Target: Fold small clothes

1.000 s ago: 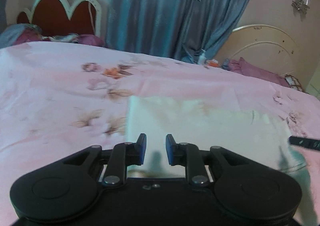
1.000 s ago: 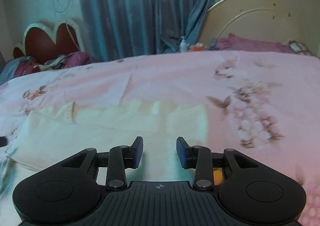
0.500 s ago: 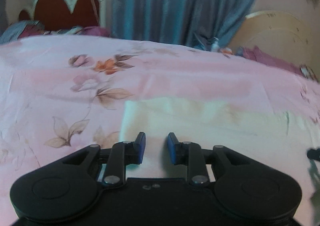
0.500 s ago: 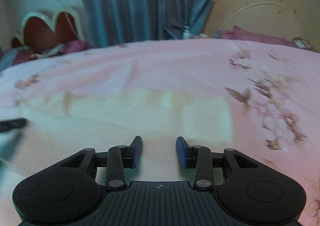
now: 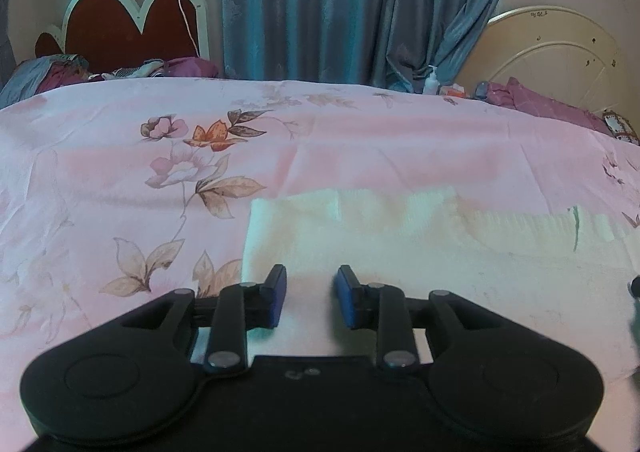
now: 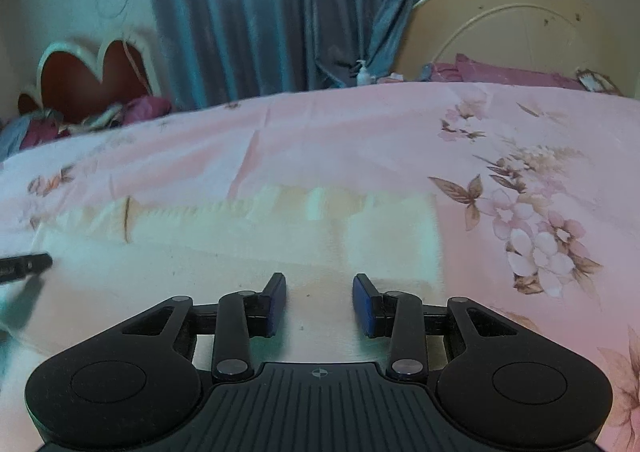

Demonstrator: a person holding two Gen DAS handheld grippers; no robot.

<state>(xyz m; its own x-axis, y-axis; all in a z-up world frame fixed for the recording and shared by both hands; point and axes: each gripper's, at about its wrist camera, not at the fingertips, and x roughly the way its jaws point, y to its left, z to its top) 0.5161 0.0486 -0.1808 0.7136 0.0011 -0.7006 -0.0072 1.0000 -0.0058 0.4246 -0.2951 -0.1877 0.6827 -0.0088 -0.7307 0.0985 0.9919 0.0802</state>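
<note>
**Both grippers hover open over the pale cloth**

A cream cloth (image 5: 400,252) lies flat on the pink flowered sheet (image 5: 120,180) of a bed. It stretches sideways in front of both grippers, with a ribbed band along its far edge.

The left gripper (image 5: 310,300) points down over the cloth's left end. Its jaws have just been opening and now stand apart, with bare cloth showing in the gap; the blue pads (image 5: 276,300) press on nothing. The cloth's left edge runs just outside the left finger, and the rest spreads away to the right.

The right gripper (image 6: 319,302) points down over the cloth's right part. Its jaws stand apart too, with nothing clamped between them. A folded, thicker patch of cloth (image 6: 392,248) lies just ahead of the right finger, and the cloth's right edge is a little beyond that. At the far left of this view a dark fingertip of the left gripper shows above the cloth.

Behind the bed hangs a blue curtain (image 5: 320,4).
</note>
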